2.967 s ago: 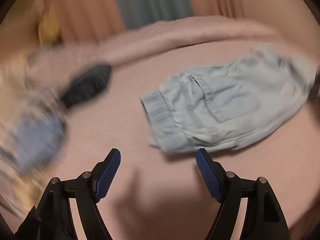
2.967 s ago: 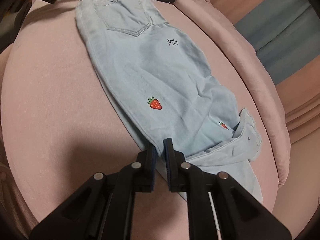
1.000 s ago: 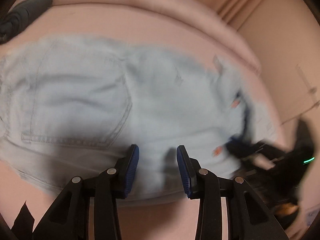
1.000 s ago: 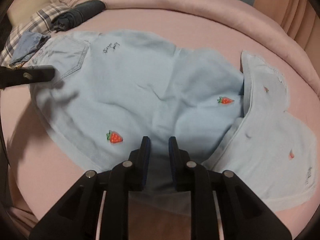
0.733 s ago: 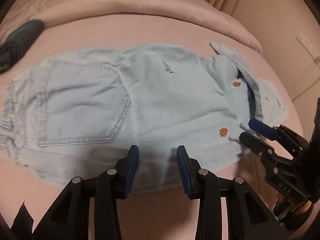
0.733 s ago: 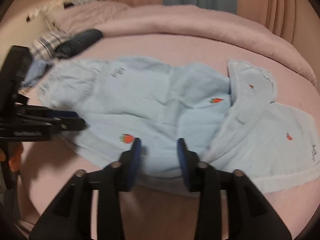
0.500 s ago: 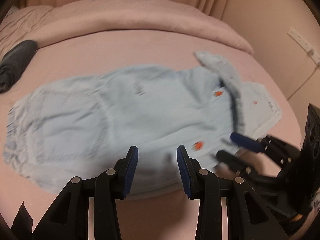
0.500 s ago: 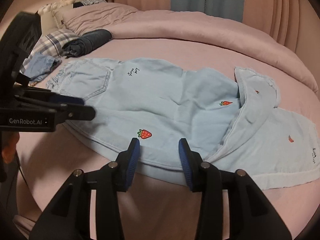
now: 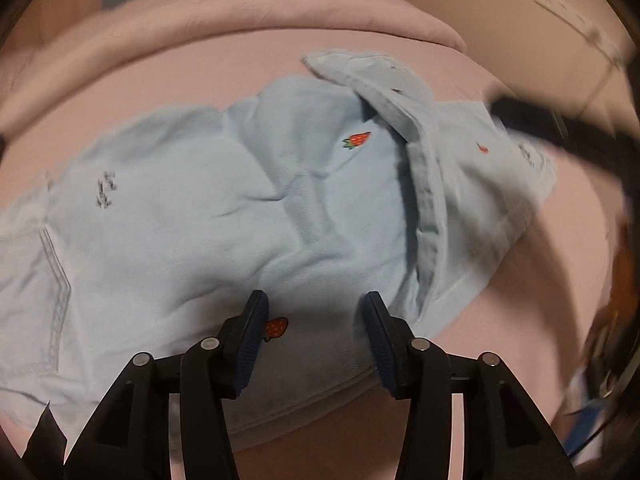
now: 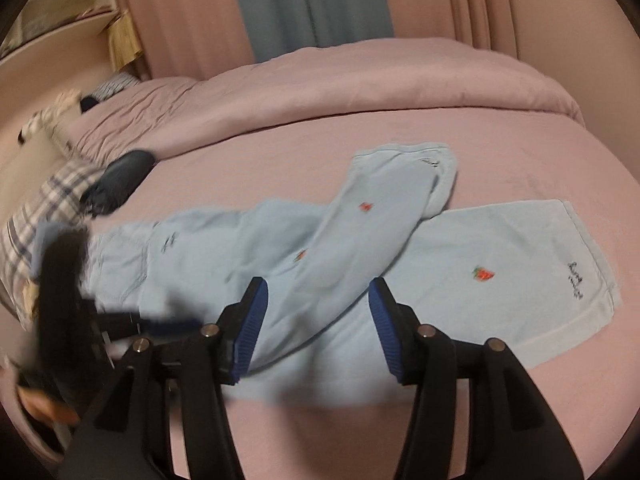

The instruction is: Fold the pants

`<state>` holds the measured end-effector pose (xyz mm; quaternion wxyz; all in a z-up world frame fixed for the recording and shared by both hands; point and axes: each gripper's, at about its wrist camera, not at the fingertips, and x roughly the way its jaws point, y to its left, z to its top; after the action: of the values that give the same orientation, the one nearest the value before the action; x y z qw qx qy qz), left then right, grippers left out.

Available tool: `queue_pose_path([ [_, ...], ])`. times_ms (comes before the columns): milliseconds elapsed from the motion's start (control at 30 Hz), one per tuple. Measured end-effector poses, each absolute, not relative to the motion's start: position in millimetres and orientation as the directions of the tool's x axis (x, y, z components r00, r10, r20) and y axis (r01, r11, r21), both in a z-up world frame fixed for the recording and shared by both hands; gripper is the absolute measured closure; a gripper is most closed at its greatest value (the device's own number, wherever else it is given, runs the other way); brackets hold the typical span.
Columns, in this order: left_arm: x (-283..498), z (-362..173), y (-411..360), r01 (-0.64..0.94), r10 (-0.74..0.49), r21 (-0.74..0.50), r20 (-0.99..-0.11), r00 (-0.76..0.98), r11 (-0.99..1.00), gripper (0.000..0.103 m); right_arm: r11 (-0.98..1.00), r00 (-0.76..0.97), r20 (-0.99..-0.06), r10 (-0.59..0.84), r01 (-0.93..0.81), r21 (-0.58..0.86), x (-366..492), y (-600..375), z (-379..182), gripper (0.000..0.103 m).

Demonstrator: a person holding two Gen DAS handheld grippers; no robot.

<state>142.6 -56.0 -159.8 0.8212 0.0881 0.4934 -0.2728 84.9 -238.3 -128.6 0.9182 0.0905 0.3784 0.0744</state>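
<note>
Light blue pants with small strawberry marks lie flat on the pink bed. In the right wrist view the pants stretch left to right, with one leg folded back and crossing over the other. My left gripper is open and empty, hovering over the near edge of the pants. My right gripper is open and empty above the crossing of the legs. The left gripper shows blurred at the left of the right wrist view. The right gripper shows as a dark blur at the right of the left wrist view.
A rolled pink duvet lies along the far side of the bed. A dark folded garment and a plaid cloth lie at the left. Curtains hang behind. The bed's near edge is just below my grippers.
Both grippers have opened wider. The right gripper let go of the pants edge it held three seconds ago and pulled back and right. The left gripper moved right along the pants.
</note>
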Motion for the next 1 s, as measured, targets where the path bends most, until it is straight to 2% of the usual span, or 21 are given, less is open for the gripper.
queue_pose_path([
  [200, 142, -160, -44, 0.530, -0.408, -0.177, -0.840, 0.358, 0.829, 0.050, 0.957, 0.653, -0.723, 0.225, -0.010, 0.289, 151, -284, -115, 0.040],
  [400, 134, -159, -38, 0.544, -0.420, -0.174, -0.829, 0.369, 0.821, 0.049, 0.953, 0.521, -0.825, 0.218, 0.067, 0.294, 239, -282, -131, 0.040],
  [500, 138, -162, -38, 0.543, -0.433, -0.189, -0.824, 0.365, 0.818, 0.049, 0.970, 0.442, -0.876, 0.195, 0.044, 0.239, 279, -253, -143, 0.041],
  [667, 135, -162, -31, 0.545, -0.454, -0.208, -0.812, 0.367, 0.812, 0.048, 0.996, 0.306, -0.952, 0.019, 0.081, 0.046, 328, -224, -183, 0.043],
  [733, 134, -161, -31, 0.546, -0.456, -0.209, -0.811, 0.366, 0.811, 0.048, 0.998, 0.304, -0.952, -0.043, 0.065, -0.024, 334, -220, -188, 0.056],
  [800, 134, -160, -29, 0.551, -0.456, -0.206, -0.812, 0.365, 0.809, 0.048, 0.998, 0.332, -0.942, -0.052, 0.041, -0.041, 332, -217, -182, 0.099],
  [900, 135, -161, -28, 0.550, -0.456, -0.208, -0.813, 0.363, 0.809, 0.048, 0.997, 0.400, -0.917, -0.002, 0.076, 0.031, 319, -230, -163, 0.100],
  [967, 135, -161, -29, 0.549, -0.452, -0.205, -0.815, 0.363, 0.810, 0.048, 0.966, 0.527, -0.838, 0.143, 0.111, 0.235, 288, -258, -126, 0.100],
  [1000, 135, -161, -28, 0.549, -0.449, -0.202, -0.816, 0.363, 0.811, 0.048, 0.952, 0.566, -0.805, 0.178, 0.107, 0.286, 275, -265, -114, 0.099],
])
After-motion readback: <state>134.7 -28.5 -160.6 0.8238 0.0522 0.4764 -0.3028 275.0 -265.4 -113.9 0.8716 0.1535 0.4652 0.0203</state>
